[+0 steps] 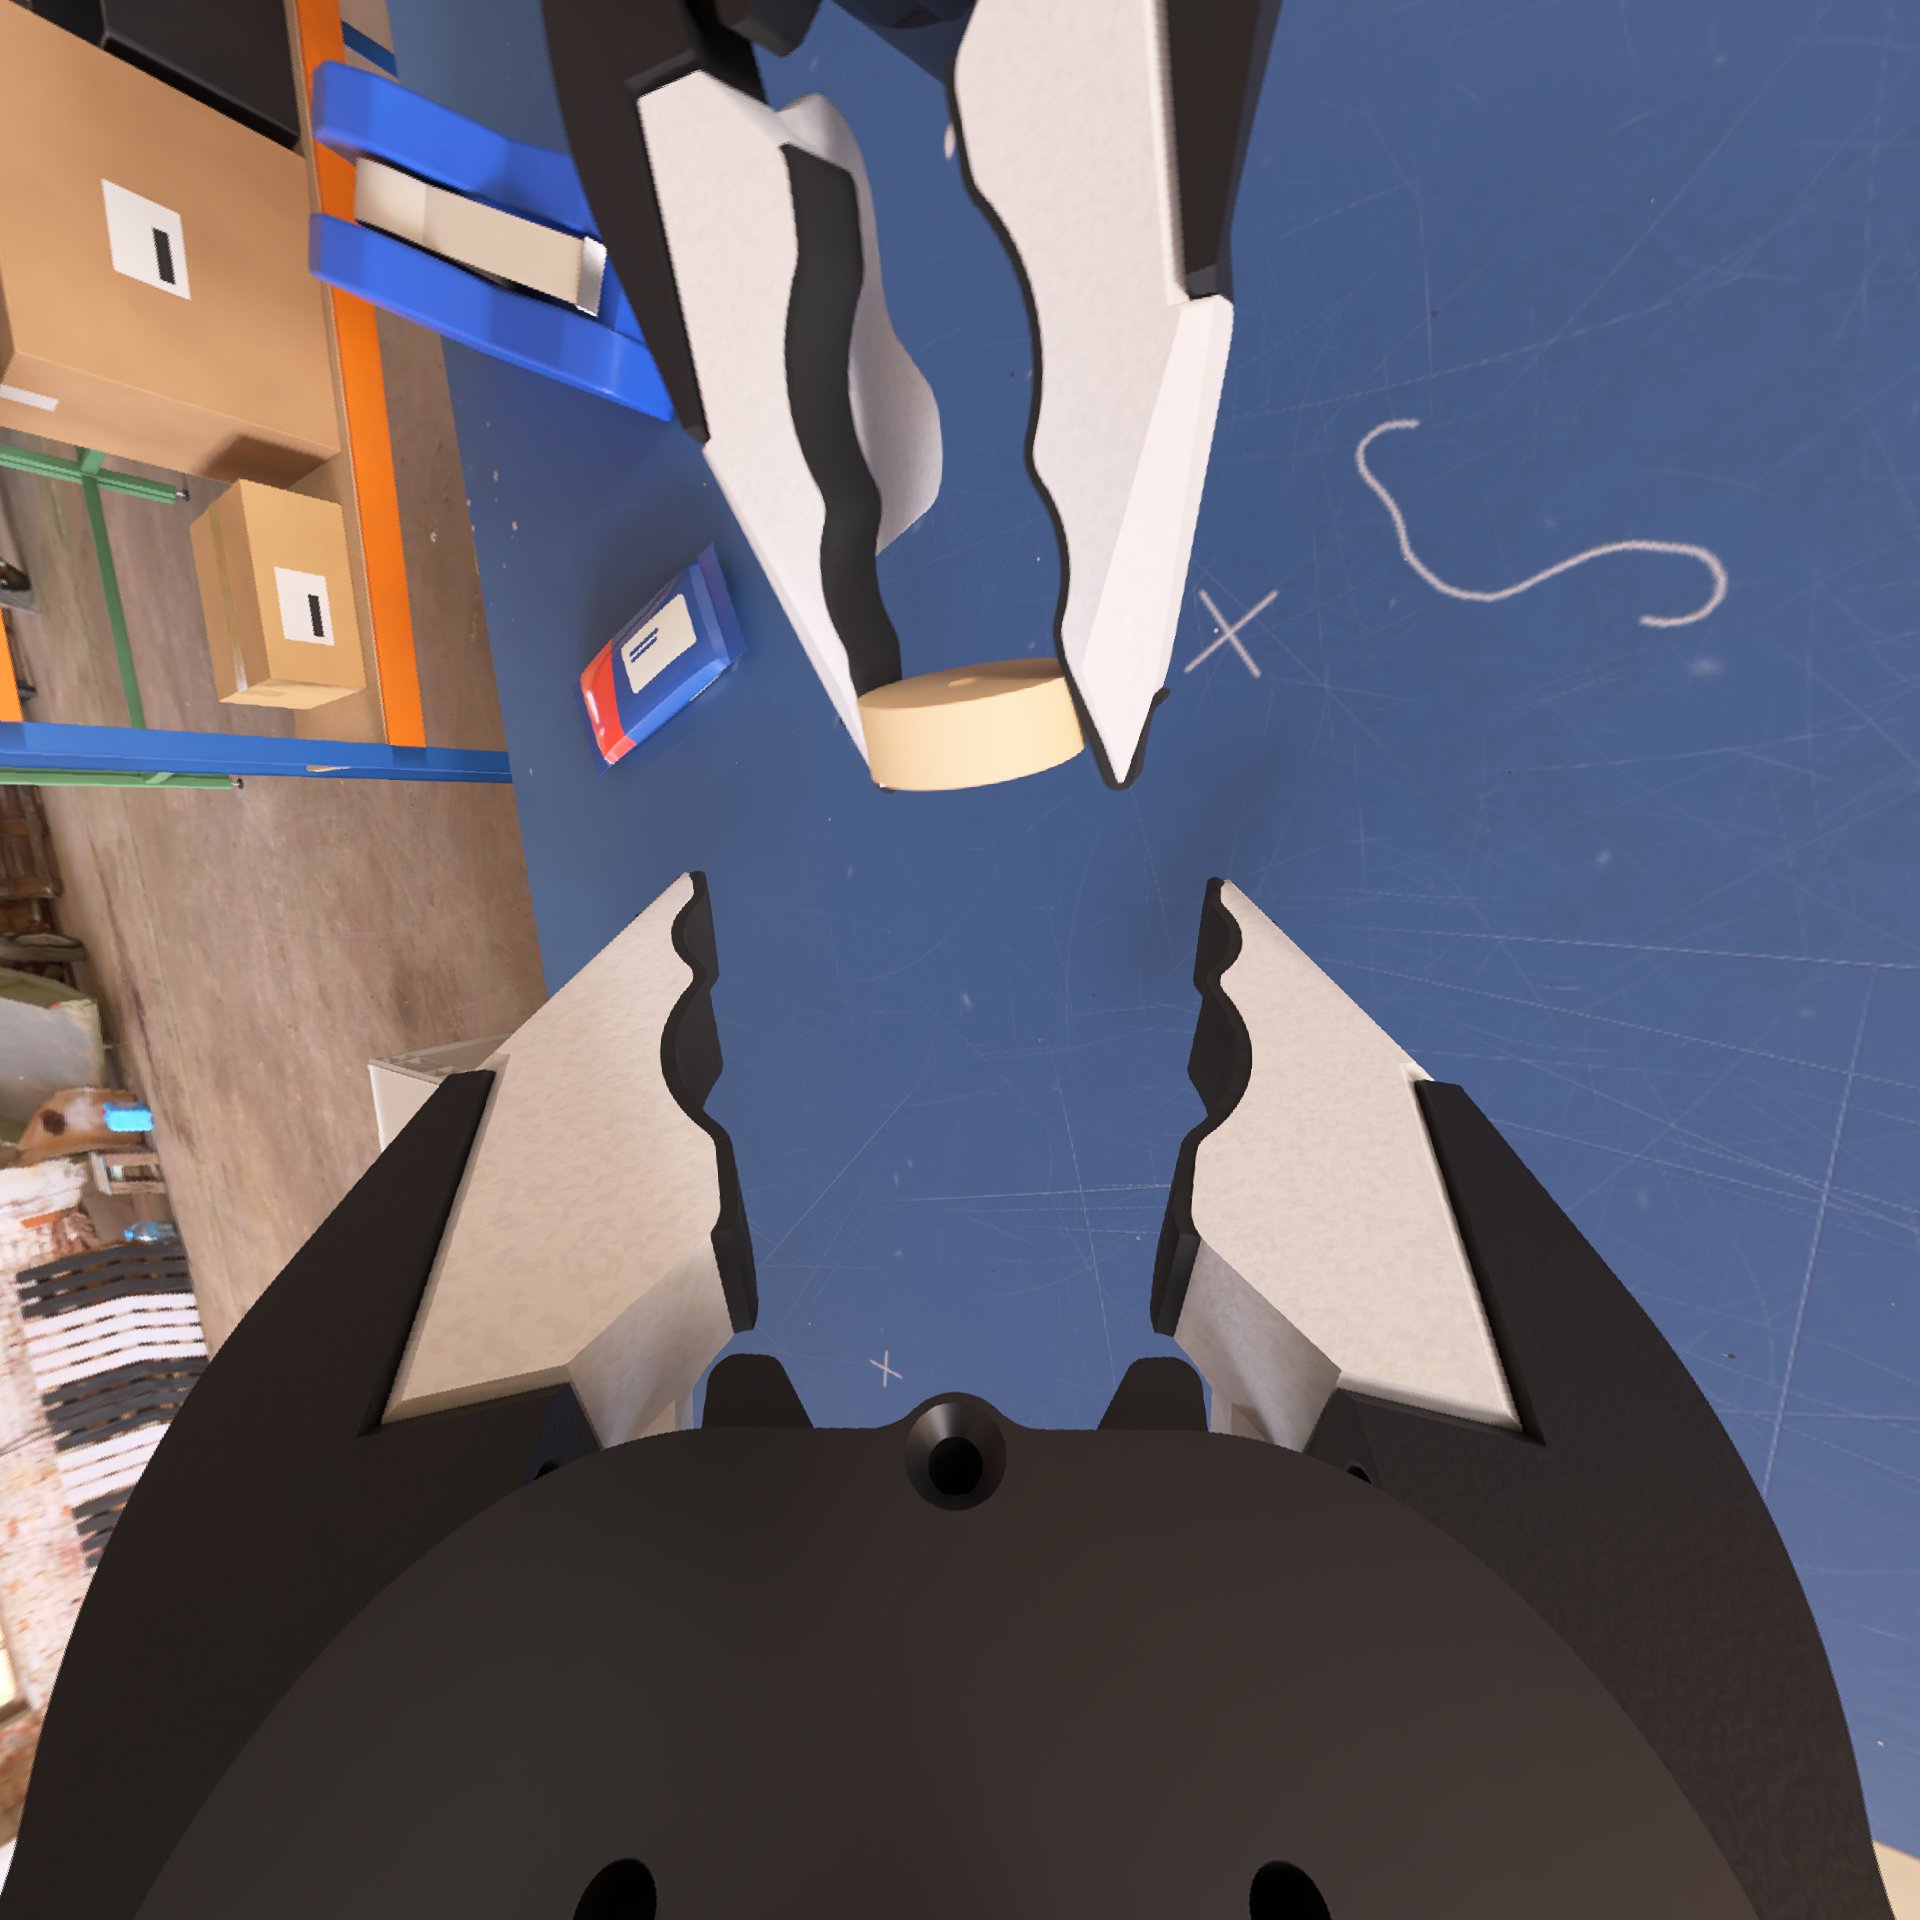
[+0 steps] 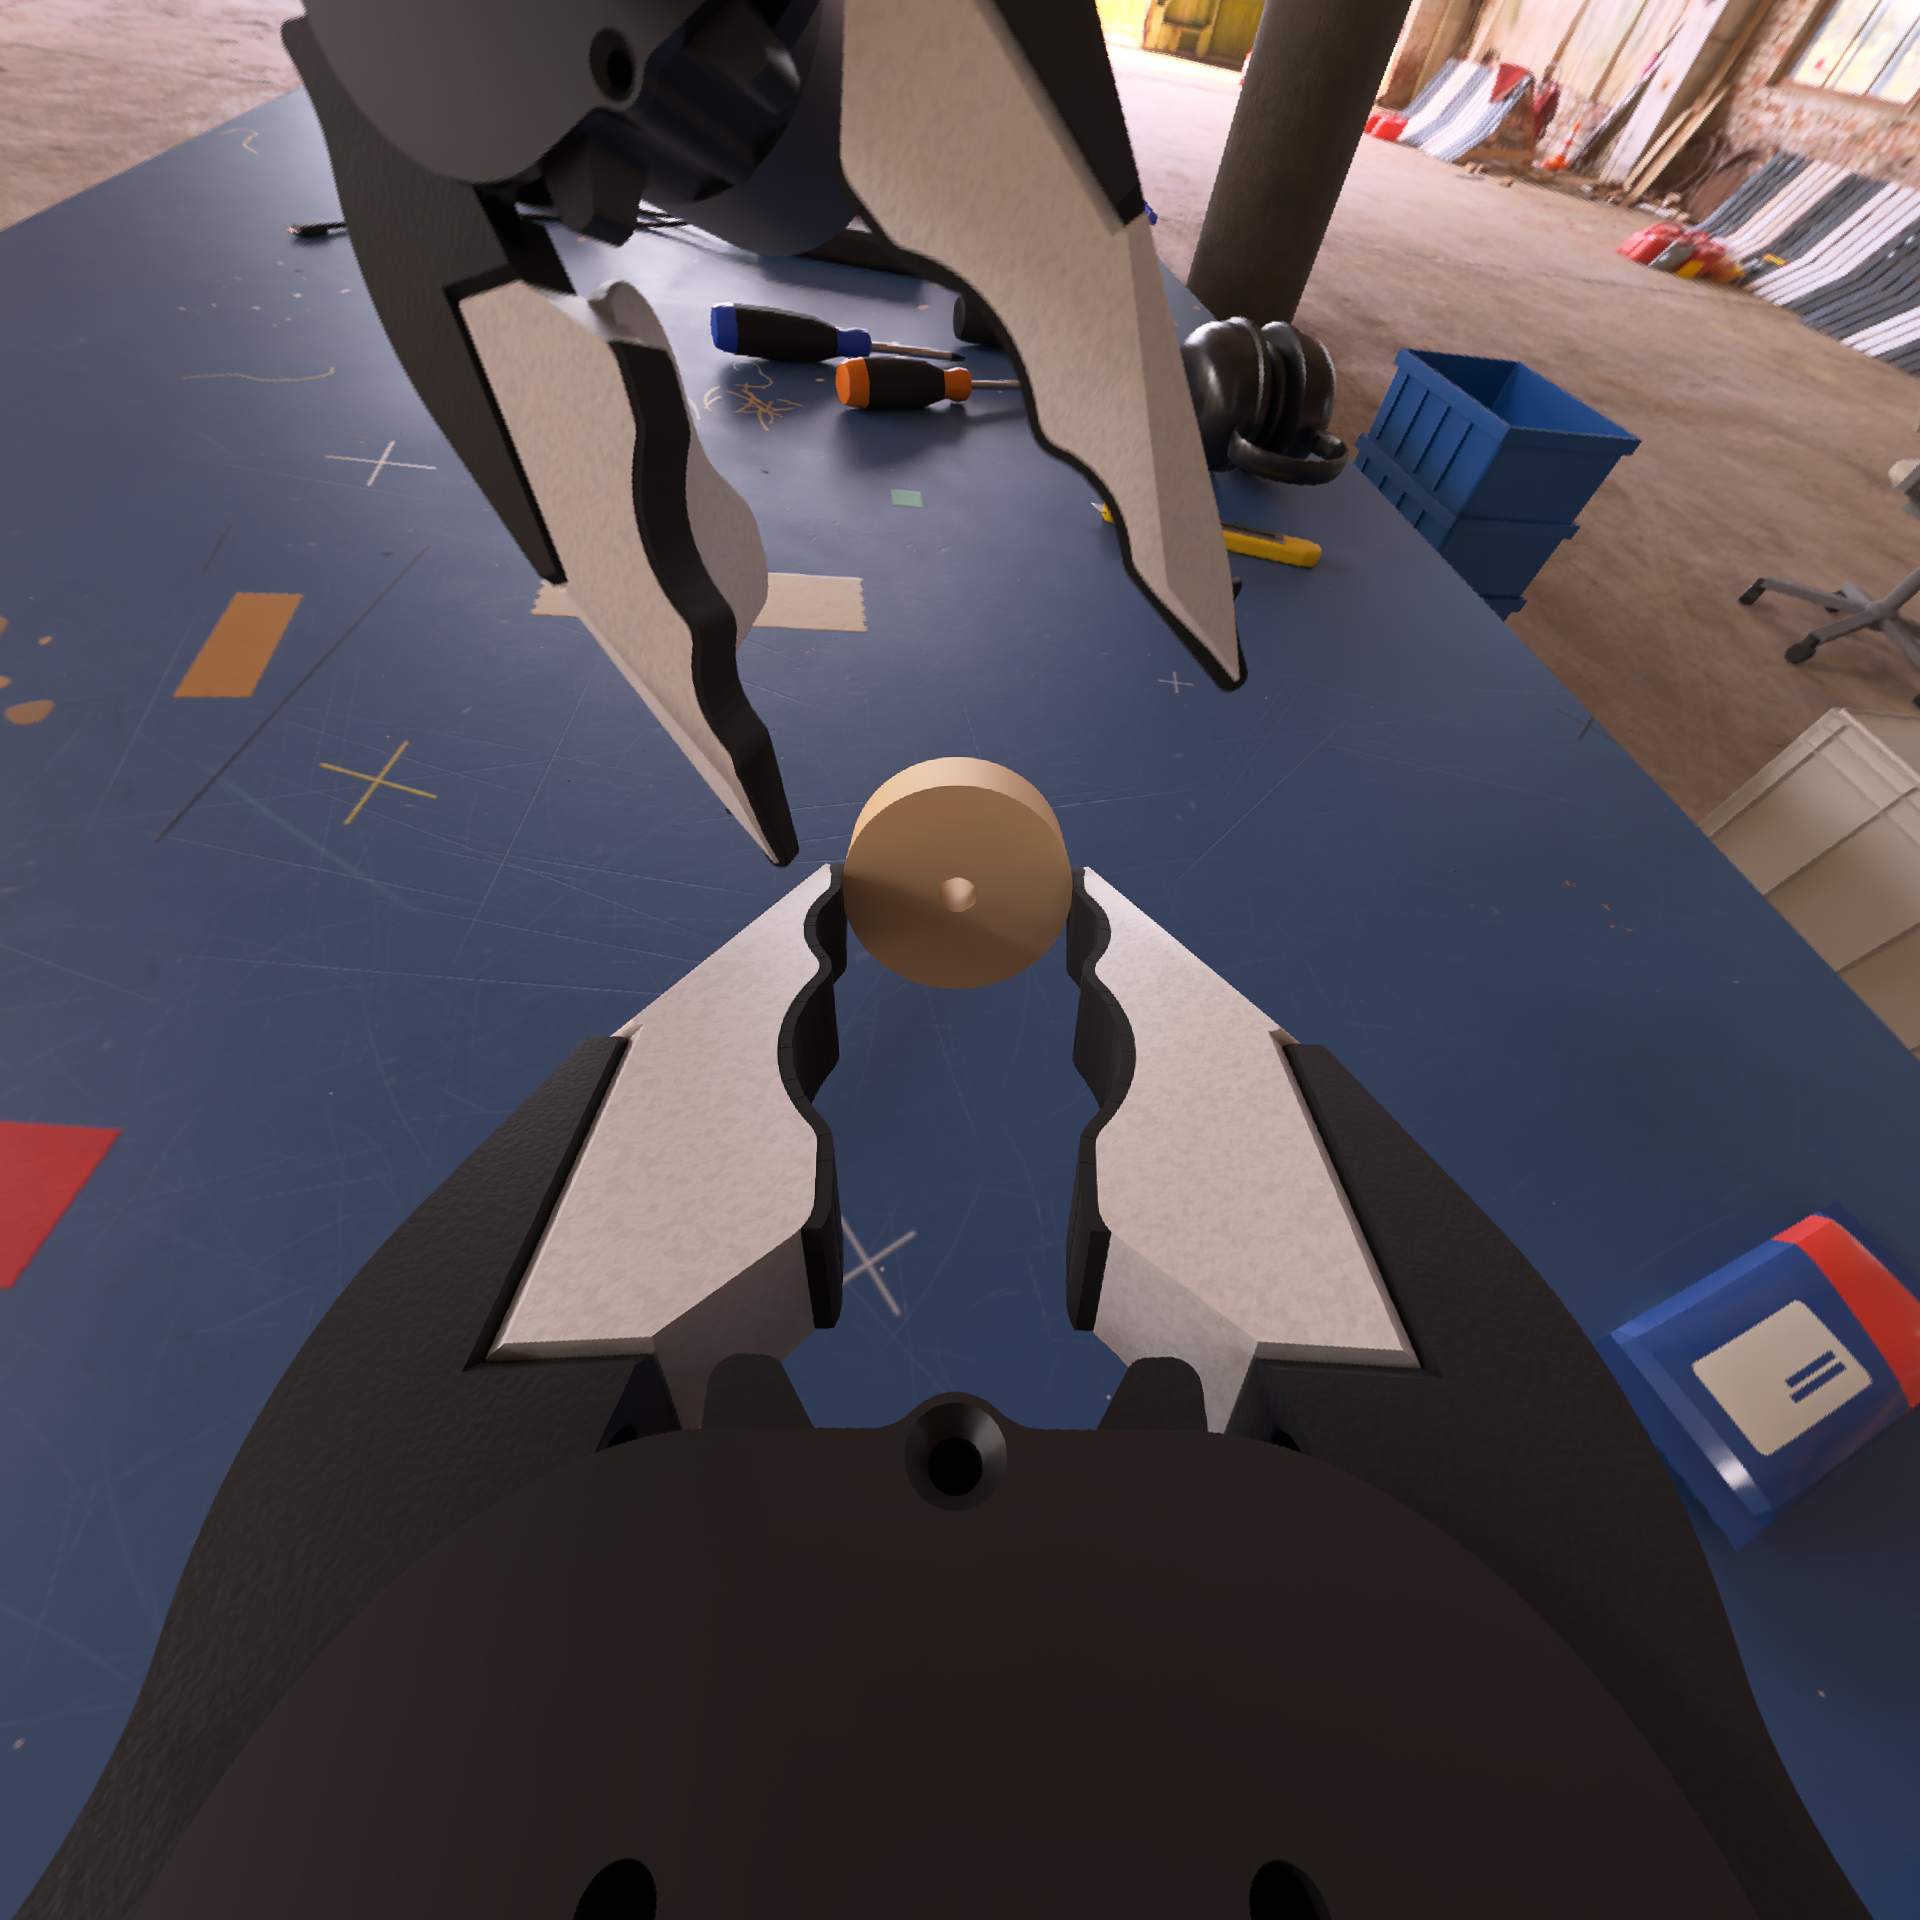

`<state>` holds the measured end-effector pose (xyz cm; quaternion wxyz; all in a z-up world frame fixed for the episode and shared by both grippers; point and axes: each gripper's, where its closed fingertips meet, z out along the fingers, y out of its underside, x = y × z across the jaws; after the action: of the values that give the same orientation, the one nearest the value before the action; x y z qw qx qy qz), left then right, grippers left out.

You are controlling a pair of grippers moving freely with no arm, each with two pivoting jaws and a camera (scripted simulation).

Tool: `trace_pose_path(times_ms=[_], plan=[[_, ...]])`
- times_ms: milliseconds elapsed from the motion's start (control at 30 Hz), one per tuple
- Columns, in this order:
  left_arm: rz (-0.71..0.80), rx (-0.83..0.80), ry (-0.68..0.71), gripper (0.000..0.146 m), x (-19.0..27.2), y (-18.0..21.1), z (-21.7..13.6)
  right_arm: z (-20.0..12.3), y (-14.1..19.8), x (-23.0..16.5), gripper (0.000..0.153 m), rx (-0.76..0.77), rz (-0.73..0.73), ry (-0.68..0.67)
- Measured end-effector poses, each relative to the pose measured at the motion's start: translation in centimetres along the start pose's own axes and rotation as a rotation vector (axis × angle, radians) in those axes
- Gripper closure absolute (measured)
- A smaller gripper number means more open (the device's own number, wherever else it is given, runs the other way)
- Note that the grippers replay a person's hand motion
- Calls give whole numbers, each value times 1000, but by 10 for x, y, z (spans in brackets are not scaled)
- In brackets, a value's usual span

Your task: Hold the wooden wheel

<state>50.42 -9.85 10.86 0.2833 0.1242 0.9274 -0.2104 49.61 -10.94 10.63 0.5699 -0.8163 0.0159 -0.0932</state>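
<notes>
The wooden wheel (image 2: 956, 873) is a pale round disc with a small centre hole. My right gripper (image 2: 956, 878) is shut on it, with one fingertip on each side of its rim, and holds it over the blue table (image 2: 416, 987). In the left wrist view the wheel (image 1: 966, 727) shows edge-on between the right gripper's (image 1: 992, 774) tips. My left gripper (image 1: 956, 883) is open and empty, pointing at the wheel from a short way off. It also shows in the right wrist view (image 2: 1006, 769), just beyond the wheel and not touching it.
A blue and red packet (image 2: 1787, 1371) lies on the table near the right gripper. Further off are two screwdrivers (image 2: 800, 332), black ear defenders (image 2: 1262, 400), a yellow knife (image 2: 1273, 545) and a blue bin (image 2: 1496, 457). A blue tape dispenser (image 1: 468, 249) sits near the table's edge.
</notes>
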Motion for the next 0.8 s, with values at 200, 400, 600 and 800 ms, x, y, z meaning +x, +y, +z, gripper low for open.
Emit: trace_pose_path(times_ms=[200, 400, 600, 800], plan=[[-50, 98, -37, 56, 2, -2, -18, 0, 0, -1, 110, 6, -62, 16], [-56, 221, -152, 83, 20, -20, -44, -1, -1, -2, 110, 10, -87, 21], [-128, 113, -157, 106, 44, -11, -32, -1, -1, -3, 110, 10, -126, 22], [-173, 55, -221, 106, 37, -4, -21, -1, -2, -5, 110, -5, -174, 37]])
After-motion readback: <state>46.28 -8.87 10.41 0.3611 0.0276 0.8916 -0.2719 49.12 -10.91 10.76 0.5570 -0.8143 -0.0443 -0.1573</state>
